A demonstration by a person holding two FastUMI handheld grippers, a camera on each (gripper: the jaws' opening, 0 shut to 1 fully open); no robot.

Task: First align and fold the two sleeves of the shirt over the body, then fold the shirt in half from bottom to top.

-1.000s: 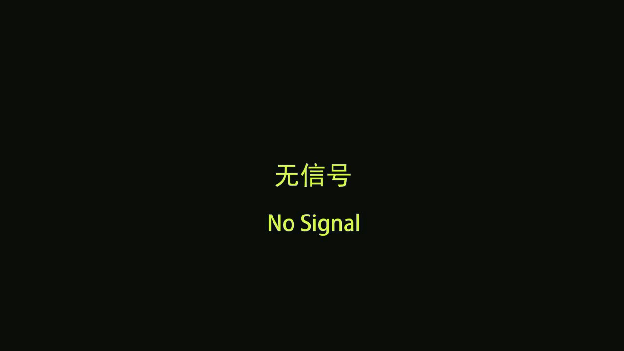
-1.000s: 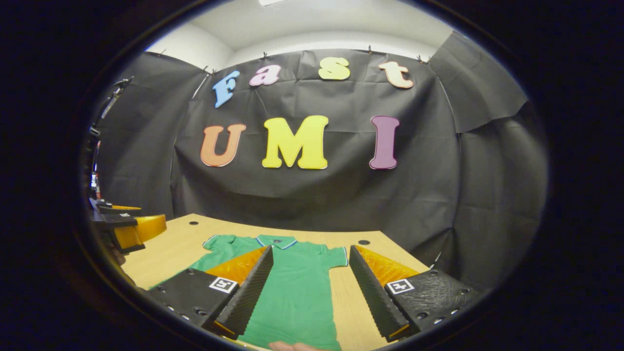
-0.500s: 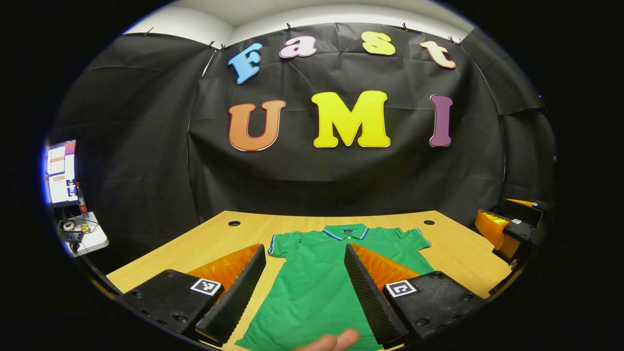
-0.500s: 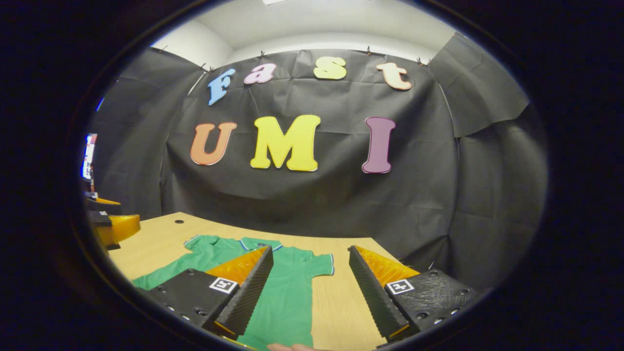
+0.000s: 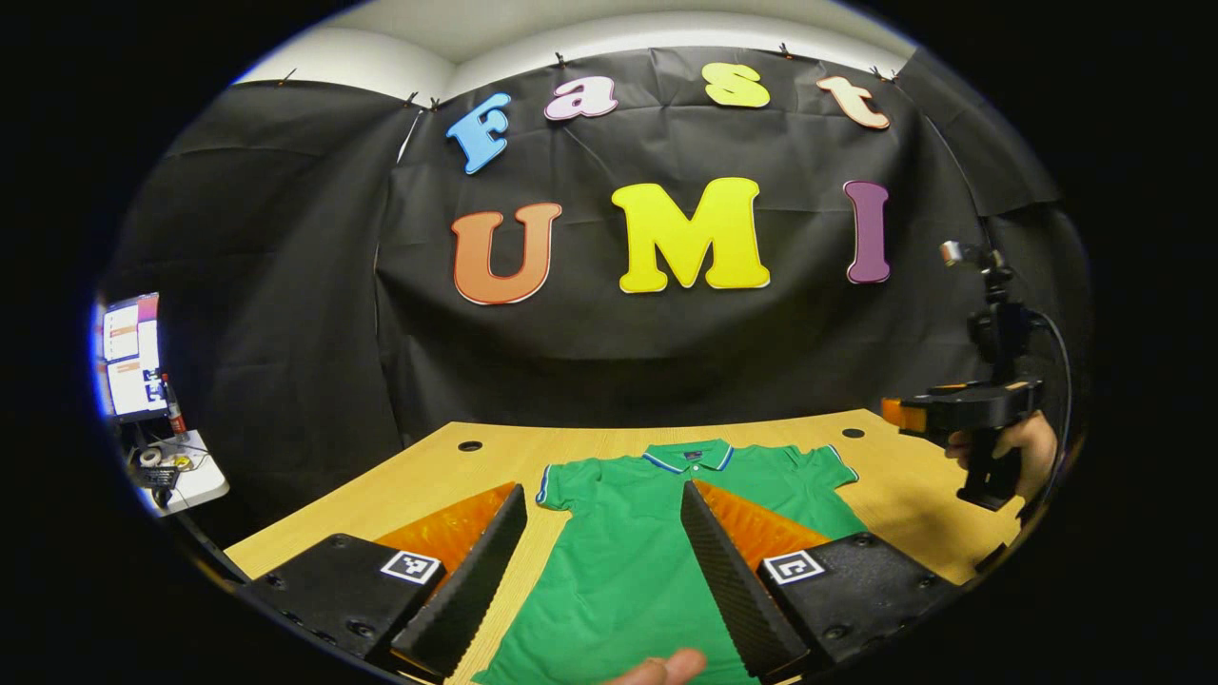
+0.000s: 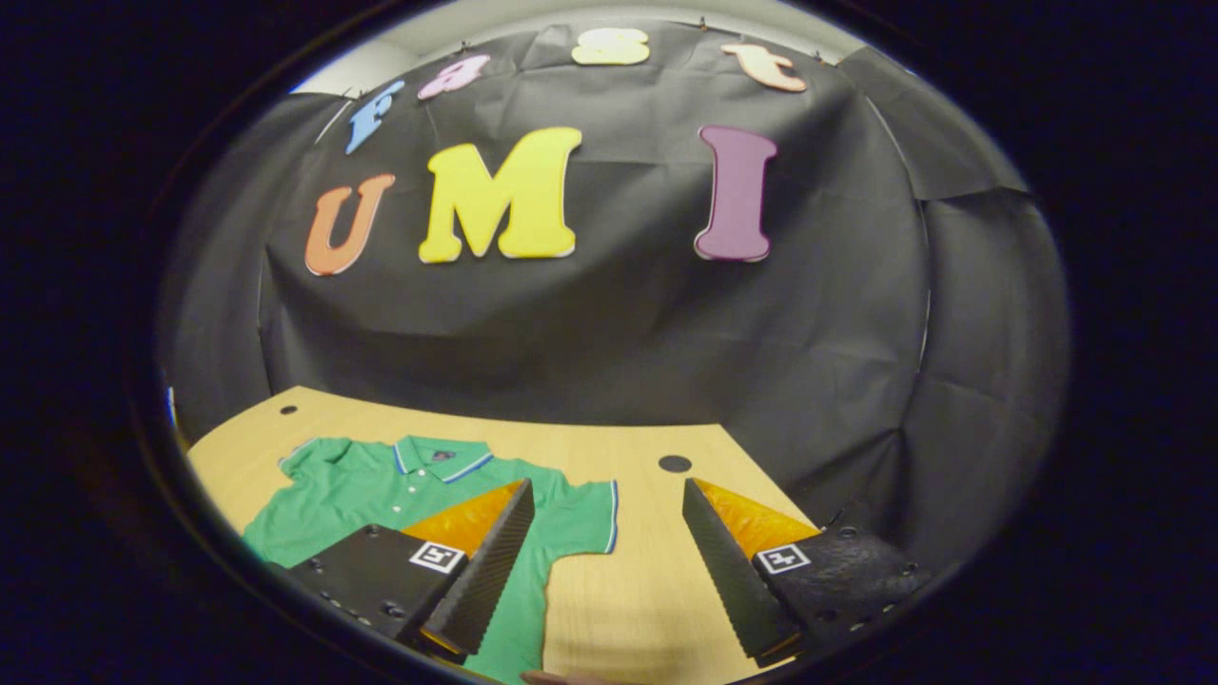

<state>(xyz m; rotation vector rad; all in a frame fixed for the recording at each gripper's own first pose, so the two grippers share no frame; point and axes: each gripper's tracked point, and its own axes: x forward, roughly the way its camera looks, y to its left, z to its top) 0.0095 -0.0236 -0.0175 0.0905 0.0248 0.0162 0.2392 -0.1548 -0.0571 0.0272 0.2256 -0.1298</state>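
Since half a second ago the right gripper view has tipped downward, so more tabletop shows, and in the left gripper view the right gripper (image 5: 928, 416) has risen at the right edge, held by a hand (image 5: 1028, 447). The green polo shirt (image 5: 628, 561) lies flat, collar (image 5: 687, 457) toward the wall, both short sleeves spread. The left gripper (image 5: 599, 580) hovers with jaws apart, empty; so does the right (image 6: 609, 571). Bare wooden table (image 6: 647, 571) lies right of the shirt.

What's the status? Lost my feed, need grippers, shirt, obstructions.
Left gripper open, above shirt. Right gripper open over table by one sleeve. Shirt flat, sleeves unfolded. Nothing on it.
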